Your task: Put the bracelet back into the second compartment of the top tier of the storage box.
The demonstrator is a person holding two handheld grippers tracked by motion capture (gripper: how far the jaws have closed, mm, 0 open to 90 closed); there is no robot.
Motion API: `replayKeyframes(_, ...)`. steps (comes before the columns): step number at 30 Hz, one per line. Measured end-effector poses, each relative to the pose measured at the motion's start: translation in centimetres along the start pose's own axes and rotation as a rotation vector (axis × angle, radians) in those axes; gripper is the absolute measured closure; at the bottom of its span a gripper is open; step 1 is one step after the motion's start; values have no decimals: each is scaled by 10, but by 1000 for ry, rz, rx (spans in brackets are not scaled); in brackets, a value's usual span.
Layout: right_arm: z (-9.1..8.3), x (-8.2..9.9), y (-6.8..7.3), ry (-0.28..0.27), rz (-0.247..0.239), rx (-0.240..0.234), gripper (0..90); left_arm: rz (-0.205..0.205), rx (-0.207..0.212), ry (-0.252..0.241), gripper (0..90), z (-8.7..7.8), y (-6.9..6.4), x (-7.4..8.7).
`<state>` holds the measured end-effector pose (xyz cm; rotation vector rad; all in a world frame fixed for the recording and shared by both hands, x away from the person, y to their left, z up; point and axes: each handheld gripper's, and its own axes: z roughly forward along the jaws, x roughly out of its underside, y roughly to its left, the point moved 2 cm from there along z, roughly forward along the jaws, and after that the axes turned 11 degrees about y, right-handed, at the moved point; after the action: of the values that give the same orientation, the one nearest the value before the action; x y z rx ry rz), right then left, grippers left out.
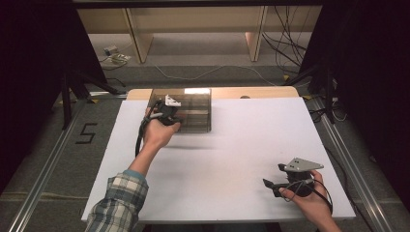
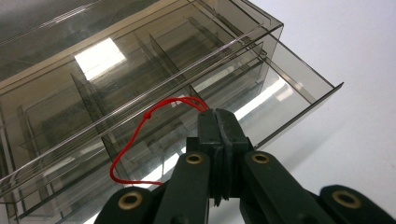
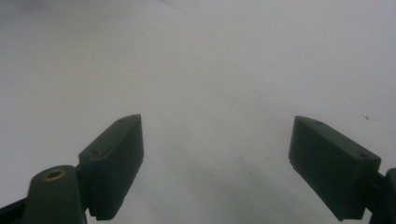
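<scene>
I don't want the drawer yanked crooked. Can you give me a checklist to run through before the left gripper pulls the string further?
1. Left gripper shut on the red string: ok.
2. String attached to the drawer: cannot tell.
3. Drawer already slid out partway: ok.
4. Smoked plastic organizer braced against sliding: not ok, nothing holds it.
5. Right gripper free to help: ok, open over the white table.
</scene>
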<state>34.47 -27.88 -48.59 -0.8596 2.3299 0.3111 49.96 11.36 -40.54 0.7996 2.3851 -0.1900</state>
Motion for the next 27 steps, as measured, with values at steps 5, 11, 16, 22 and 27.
replayKeyframes(5,0,0,0,1,0,-1,188,-4,1,6,899,2,1,-1)
replayKeyframes(11,0,0,0,0,-1,-1,188,-9,2,12,899,4,2,-1)
replayKeyframes(16,0,0,0,0,0,-1,188,-7,7,22,899,7,1,-2)
replayKeyframes(22,0,0,-1,-4,-5,-1,187,-8,9,27,899,9,1,-2)
replayKeyframes(27,0,0,-1,-4,-5,-2,187,-10,7,38,899,11,3,-2)
